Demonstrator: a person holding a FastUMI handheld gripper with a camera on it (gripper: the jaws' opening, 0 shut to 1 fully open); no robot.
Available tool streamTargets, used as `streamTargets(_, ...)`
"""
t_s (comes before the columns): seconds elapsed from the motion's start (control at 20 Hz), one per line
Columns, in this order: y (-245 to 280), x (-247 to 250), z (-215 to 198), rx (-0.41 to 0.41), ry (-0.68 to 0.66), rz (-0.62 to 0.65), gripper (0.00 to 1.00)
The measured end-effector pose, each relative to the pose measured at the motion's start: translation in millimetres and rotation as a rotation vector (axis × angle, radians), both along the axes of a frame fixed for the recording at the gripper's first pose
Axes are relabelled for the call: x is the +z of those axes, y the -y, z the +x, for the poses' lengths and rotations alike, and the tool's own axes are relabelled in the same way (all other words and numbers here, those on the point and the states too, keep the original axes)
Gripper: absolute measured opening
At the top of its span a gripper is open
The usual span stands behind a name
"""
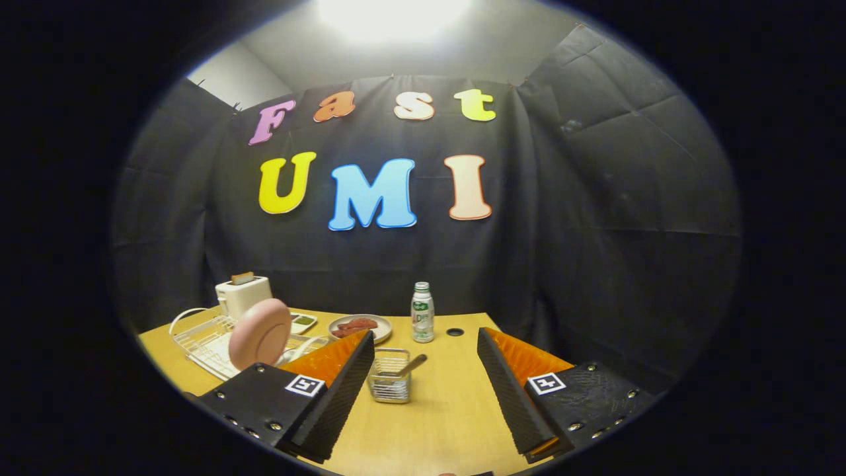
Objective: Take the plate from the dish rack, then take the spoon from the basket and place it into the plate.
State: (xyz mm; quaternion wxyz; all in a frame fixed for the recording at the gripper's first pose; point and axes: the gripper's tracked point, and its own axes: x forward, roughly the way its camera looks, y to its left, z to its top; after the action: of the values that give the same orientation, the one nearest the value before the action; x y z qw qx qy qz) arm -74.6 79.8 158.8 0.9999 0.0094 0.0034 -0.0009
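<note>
Spreading across the lower half of the frame, the worktop (pixel 436 410) carries everything, and nothing on it looks handled yet. At lower left the rack (pixel 205 340) sits near the worktop's edge with the plate (pixel 260 334) standing on edge in it, so the first step looks untouched. Behind the rack stands a toaster (pixel 243 294) with a slice poking out. Low in the frame, the claw (pixel 426 387) hangs released, fingers well apart and gripping nothing. Left of centre, a dish (pixel 360 326) holds some reddish food, and beside it stands a bottle (pixel 422 313). Just ahead of the fingers, nearer the left one, is the basket (pixel 390 383) with the spoon (pixel 406 367) leaning in it, its handle angled up and to the right.

As I judge it, the whole task remains: lift the plate out of the rack and set it down, then fetch the spoon and lay it in the plate.
</note>
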Motion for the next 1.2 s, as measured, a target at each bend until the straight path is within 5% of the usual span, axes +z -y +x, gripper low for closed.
streamTargets(0.5, -141, 36, 36, 0.293, -0.037, 0.079, 0.96)
streamTargets(0.95, -218, -19, 115, 0.420, -0.380, 0.072, 0.97)
streamTargets(1.2, -235, -72, 148, 0.414, -0.629, 0.049, 0.97)
